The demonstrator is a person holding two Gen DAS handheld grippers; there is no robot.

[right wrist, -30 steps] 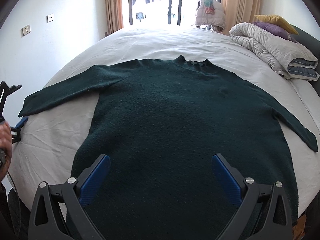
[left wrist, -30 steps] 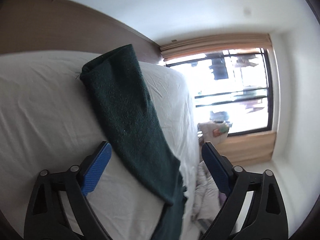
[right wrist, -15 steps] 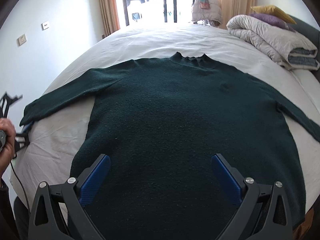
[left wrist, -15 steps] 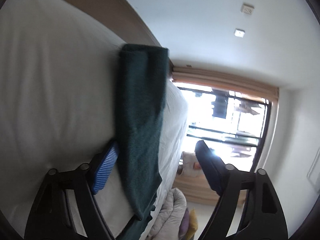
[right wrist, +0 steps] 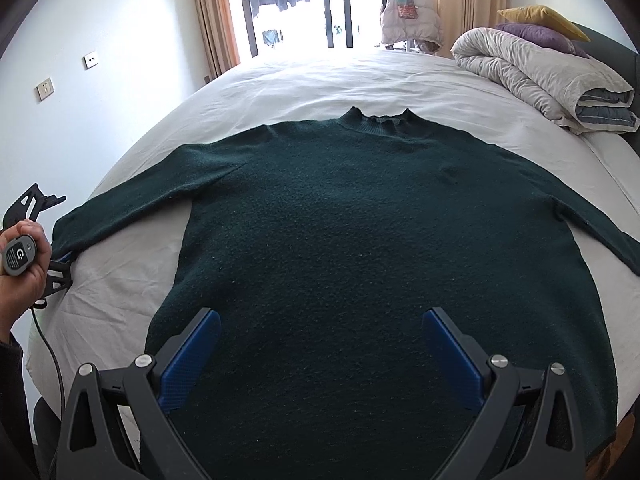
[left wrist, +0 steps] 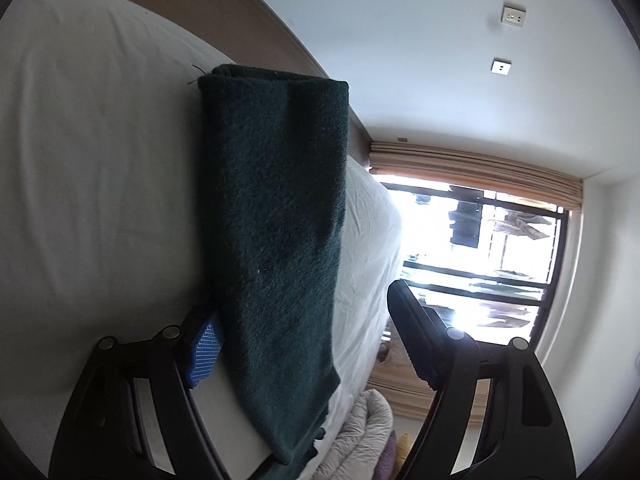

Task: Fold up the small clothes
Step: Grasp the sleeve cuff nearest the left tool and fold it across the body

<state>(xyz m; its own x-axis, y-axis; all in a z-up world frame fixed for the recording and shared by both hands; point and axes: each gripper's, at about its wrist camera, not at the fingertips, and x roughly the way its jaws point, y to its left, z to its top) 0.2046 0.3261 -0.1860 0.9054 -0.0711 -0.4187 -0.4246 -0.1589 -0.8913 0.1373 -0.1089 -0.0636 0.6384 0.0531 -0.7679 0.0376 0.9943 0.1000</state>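
A dark green sweater [right wrist: 360, 220] lies flat on the white bed [right wrist: 320, 76], collar toward the window and both sleeves spread out. My right gripper [right wrist: 322, 314] hovers open over the lower body of the sweater, with nothing pinched. At the bed's left edge my left gripper [right wrist: 64, 228] is open around the end of the left sleeve. In the left wrist view the sleeve [left wrist: 276, 200] runs between the jaws of my left gripper [left wrist: 298, 300]. One blue pad [left wrist: 204, 344] sits at the sleeve's edge against the sheet [left wrist: 100, 160], and the other finger [left wrist: 416, 336] stands well apart from the cloth.
A rolled duvet [right wrist: 540, 76] with yellow and purple pillows [right wrist: 536, 20] lies at the back right of the bed. A pale jacket [right wrist: 408, 12] hangs before the balcony door [right wrist: 296, 0]. A person's hand [right wrist: 20, 276] holds the left gripper's handle, beside the wall [right wrist: 80, 120].
The left gripper has rolled and sunk toward the bed's edge, closing in on the sleeve end, and its jaws have narrowed a little. The right gripper has hardly moved.
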